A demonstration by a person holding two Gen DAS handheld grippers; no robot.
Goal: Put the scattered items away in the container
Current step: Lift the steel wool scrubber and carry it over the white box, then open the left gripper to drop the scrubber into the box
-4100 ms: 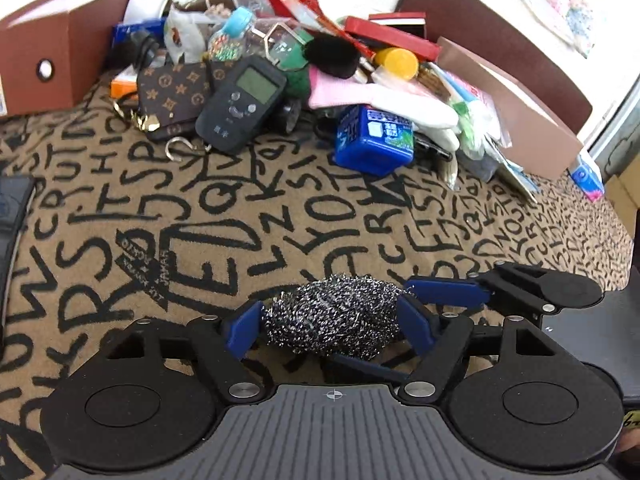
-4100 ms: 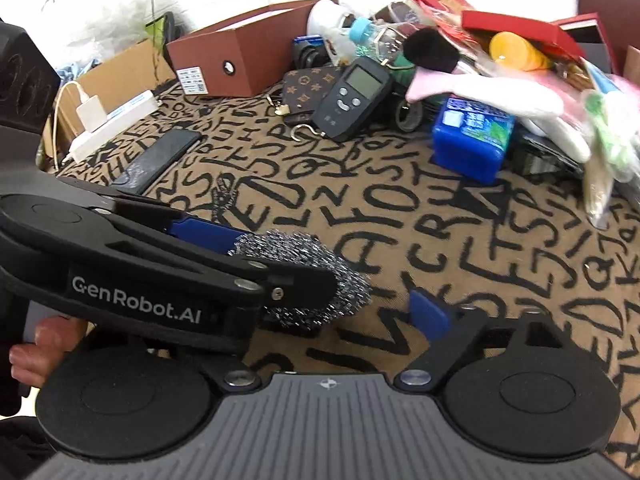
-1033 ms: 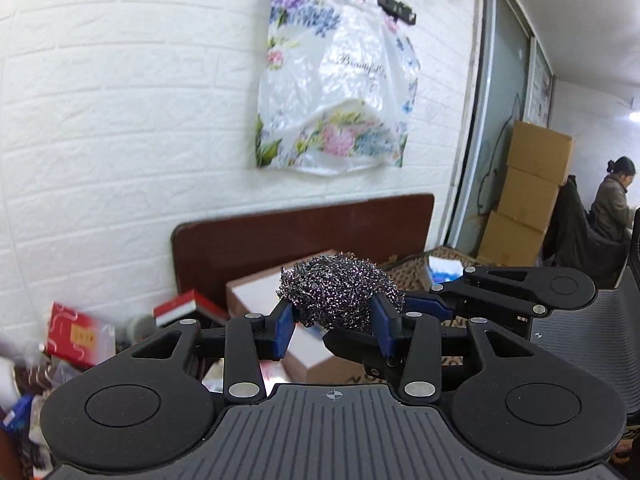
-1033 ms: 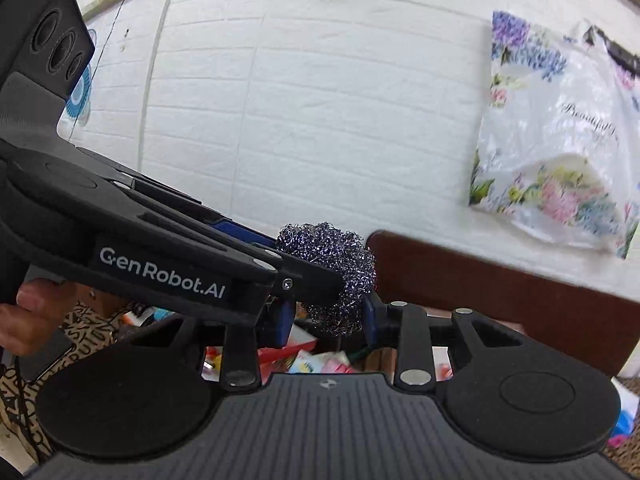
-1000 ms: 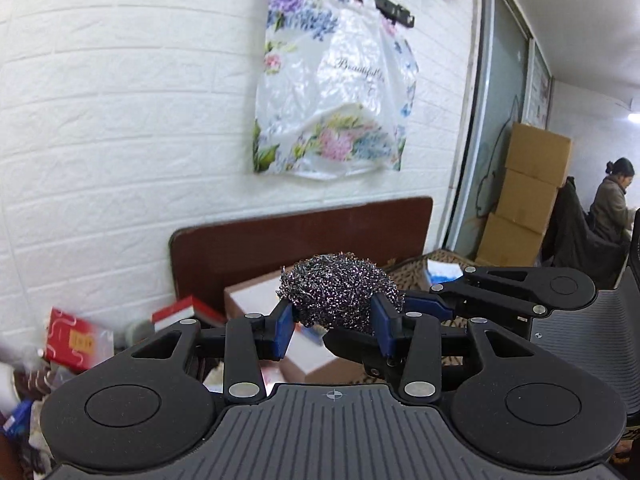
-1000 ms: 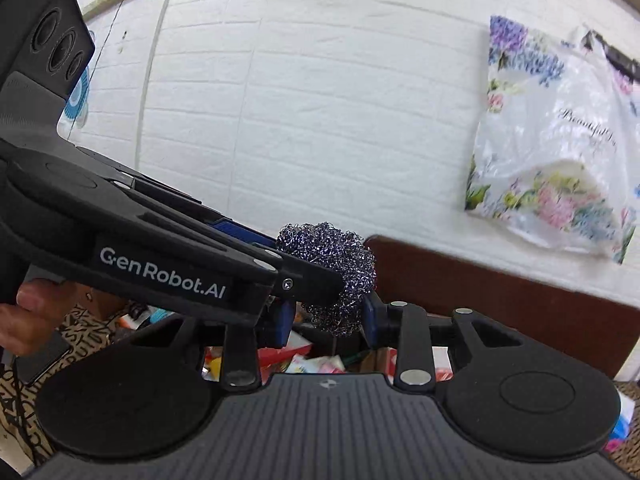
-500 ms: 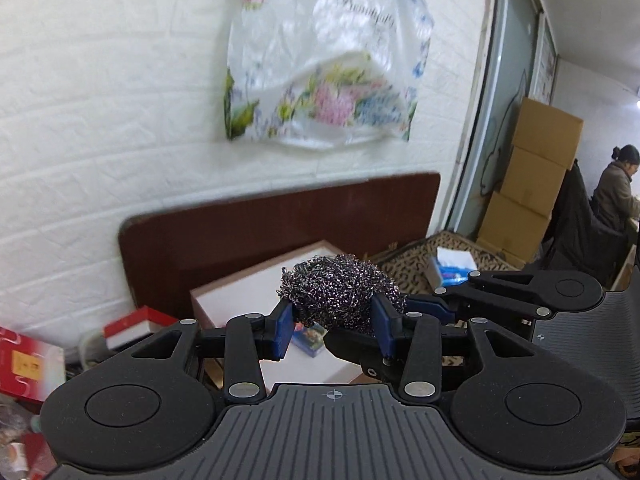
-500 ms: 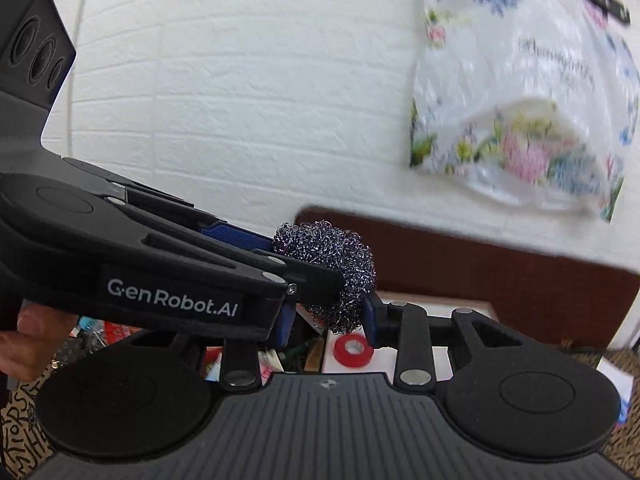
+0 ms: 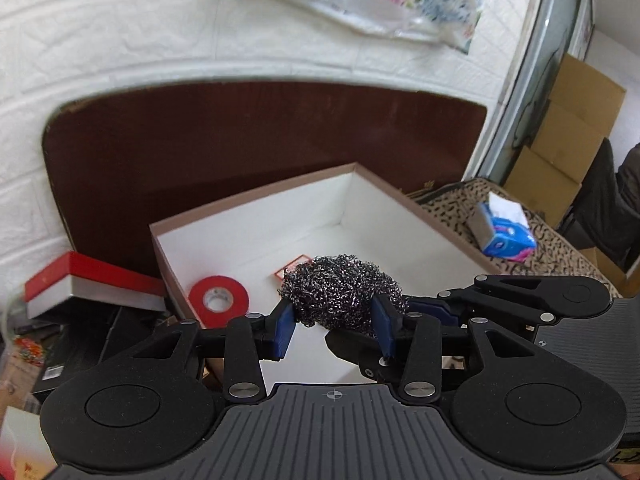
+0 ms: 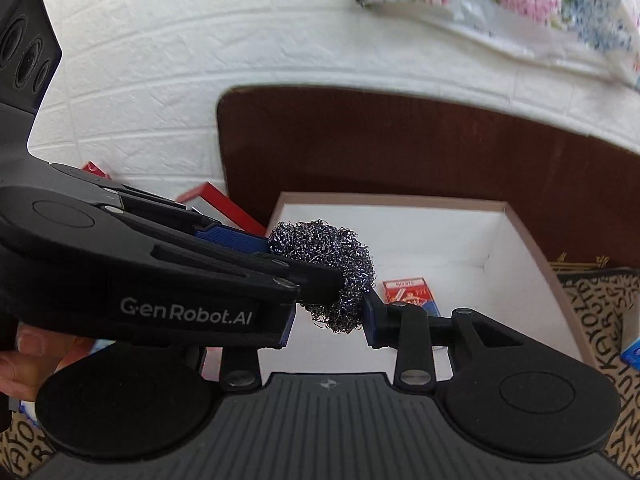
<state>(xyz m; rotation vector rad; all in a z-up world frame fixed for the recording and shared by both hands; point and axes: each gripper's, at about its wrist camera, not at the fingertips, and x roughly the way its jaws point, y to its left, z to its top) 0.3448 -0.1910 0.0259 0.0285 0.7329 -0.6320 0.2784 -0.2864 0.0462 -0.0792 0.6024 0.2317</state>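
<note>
Both grippers have been carried down from wall height, so that the open box is now seen under the load where only brick wall and a floral bag were seen a second ago. Nearest, the steel wool scourer [image 9: 340, 290] is pinched by the left gripper [image 9: 334, 326], its blue pads pressed into the sides at a narrow opening. The same scourer [image 10: 326, 268] is clamped by the right gripper [image 10: 326, 320], likewise barely parted, the two sets of fingers crossed on it. It is held in the air above the white-lined box [image 9: 256, 248]. On the box floor a red tape roll [image 9: 218, 300] and a small red card [image 10: 404, 286] are seen. Beyond, a brown board [image 9: 240, 140] is leaned against the white brick wall [image 9: 120, 40].
</note>
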